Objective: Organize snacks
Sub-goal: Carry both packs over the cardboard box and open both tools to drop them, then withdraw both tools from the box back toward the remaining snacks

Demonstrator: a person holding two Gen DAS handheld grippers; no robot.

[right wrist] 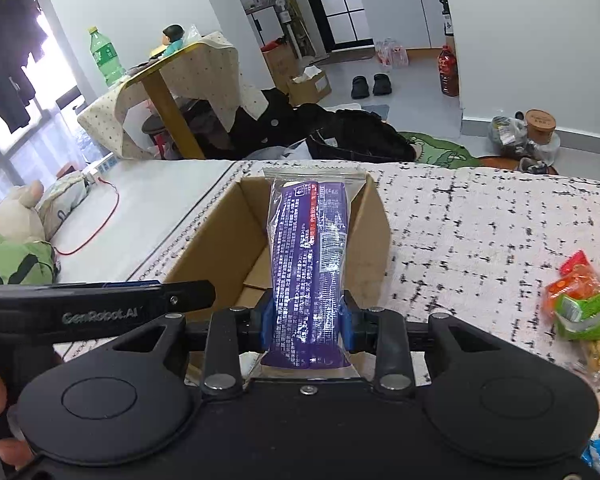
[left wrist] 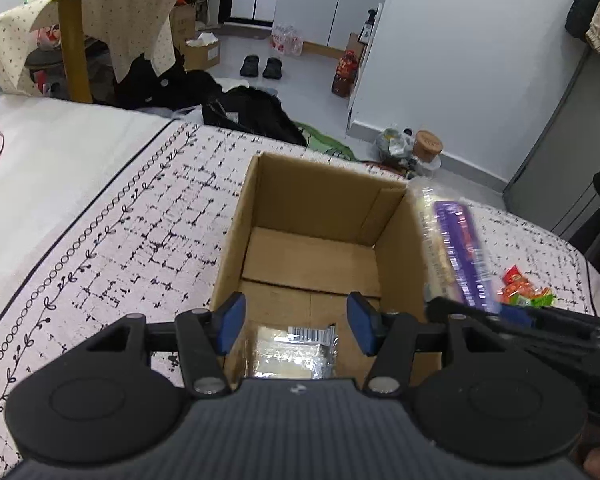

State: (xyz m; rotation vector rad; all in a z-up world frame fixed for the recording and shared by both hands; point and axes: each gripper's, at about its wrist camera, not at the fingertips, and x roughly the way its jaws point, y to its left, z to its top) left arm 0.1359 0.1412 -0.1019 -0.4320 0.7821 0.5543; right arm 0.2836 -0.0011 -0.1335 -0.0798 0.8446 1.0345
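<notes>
An open cardboard box [left wrist: 236, 236] stands on the patterned bedspread. My left gripper [left wrist: 296, 320] hovers over its near end, open; a clear-wrapped pale snack packet [left wrist: 292, 354] lies on the box floor below the blue pads, untouched by them. My right gripper [right wrist: 306, 316] is shut on a long purple snack pack [right wrist: 308, 256], holding it lengthwise above the box [right wrist: 228, 236]. In the left wrist view that purple pack [left wrist: 456, 248] hangs at the box's right wall, with the right gripper [left wrist: 500, 312] behind it. The left gripper [right wrist: 196, 294] shows side-on at the left of the right wrist view.
Several loose red, orange and green snack packets [right wrist: 580, 300] lie on the bedspread [right wrist: 480, 216] right of the box, also seen from the left wrist [left wrist: 524, 292]. A red cable [right wrist: 100, 232] and a plush toy [right wrist: 16, 212] lie far left. Beyond the bed's edge are black bags [left wrist: 256, 116] and a cloth-draped table [left wrist: 76, 40].
</notes>
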